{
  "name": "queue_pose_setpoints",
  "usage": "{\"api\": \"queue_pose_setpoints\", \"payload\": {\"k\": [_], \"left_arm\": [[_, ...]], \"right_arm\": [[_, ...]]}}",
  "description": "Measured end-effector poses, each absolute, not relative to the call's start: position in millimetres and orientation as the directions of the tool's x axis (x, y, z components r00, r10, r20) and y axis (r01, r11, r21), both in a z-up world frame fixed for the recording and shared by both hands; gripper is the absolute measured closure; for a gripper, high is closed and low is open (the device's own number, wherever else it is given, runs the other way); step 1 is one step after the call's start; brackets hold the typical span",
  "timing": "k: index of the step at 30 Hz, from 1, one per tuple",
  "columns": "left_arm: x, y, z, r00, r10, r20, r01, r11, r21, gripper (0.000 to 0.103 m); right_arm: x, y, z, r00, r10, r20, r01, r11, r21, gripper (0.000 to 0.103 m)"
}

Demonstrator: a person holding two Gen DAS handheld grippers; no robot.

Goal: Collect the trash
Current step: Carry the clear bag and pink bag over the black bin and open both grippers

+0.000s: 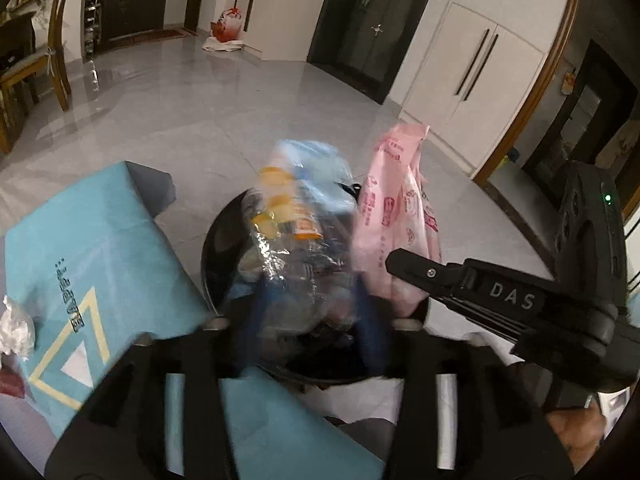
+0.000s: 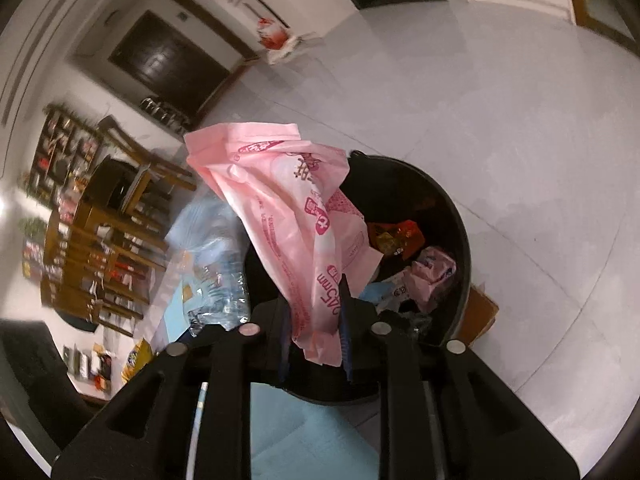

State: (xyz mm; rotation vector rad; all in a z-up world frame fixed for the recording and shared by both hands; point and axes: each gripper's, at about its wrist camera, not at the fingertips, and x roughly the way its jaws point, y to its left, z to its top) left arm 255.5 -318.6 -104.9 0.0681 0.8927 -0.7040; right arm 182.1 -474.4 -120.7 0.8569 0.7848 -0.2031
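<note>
A black trash bin [image 1: 208, 256] stands on the floor beside the table, and both grippers hang over it. My left gripper [image 1: 316, 320] is open. A crumpled clear plastic bottle [image 1: 288, 240] with an orange and blue label sits blurred between its blue pads, above the bin's mouth. My right gripper [image 2: 316, 336] is shut on a pink printed wrapper [image 2: 280, 208], which sticks out forward over the bin [image 2: 460, 216]. In the left wrist view the wrapper [image 1: 396, 200] stands to the right of the bottle, with a right gripper finger [image 1: 404, 260] against it. The bottle [image 2: 216, 264] shows left of the wrapper.
The bin holds several wrappers, one of them red [image 2: 396, 236]. A teal cloth [image 1: 80, 240] covers the table at the left, with crumpled white paper [image 1: 16, 328] on it. A cardboard box [image 2: 480, 312] lies behind the bin. A wooden chair [image 1: 52, 52] stands far left on the tiled floor.
</note>
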Motion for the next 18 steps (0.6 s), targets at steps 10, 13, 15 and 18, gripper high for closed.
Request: {"api": "queue_pose_setpoints", "payload": {"k": [10, 13, 15, 18], "left_arm": [[254.1, -283.1, -116.9, 0.434, -0.527, -0.73, 0.531, 0.805, -0.265, 0.024], [245.0, -258.9, -115.9, 0.446, -0.528, -0.722, 0.496, 0.818, -0.292, 0.022], [236.4, -241.2, -111.7, 0.457, -0.536, -0.71, 0.472, 0.823, -0.317, 0.02], [223.1, -217.3, -105.2, 0.482, -0.535, -0.694, 0.46, 0.828, -0.32, 0.019]], "right_arm": [[176.7, -481.1, -119.4, 0.713, 0.137, -0.687, 0.499, 0.589, 0.635, 0.053], [181.2, -474.8, -115.3, 0.72, 0.144, -0.679, 0.477, 0.608, 0.634, 0.052], [187.9, -466.7, -111.1, 0.726, 0.157, -0.67, 0.451, 0.627, 0.635, 0.052], [190.8, -452.0, -104.6, 0.739, 0.177, -0.65, 0.395, 0.667, 0.631, 0.05]]}}
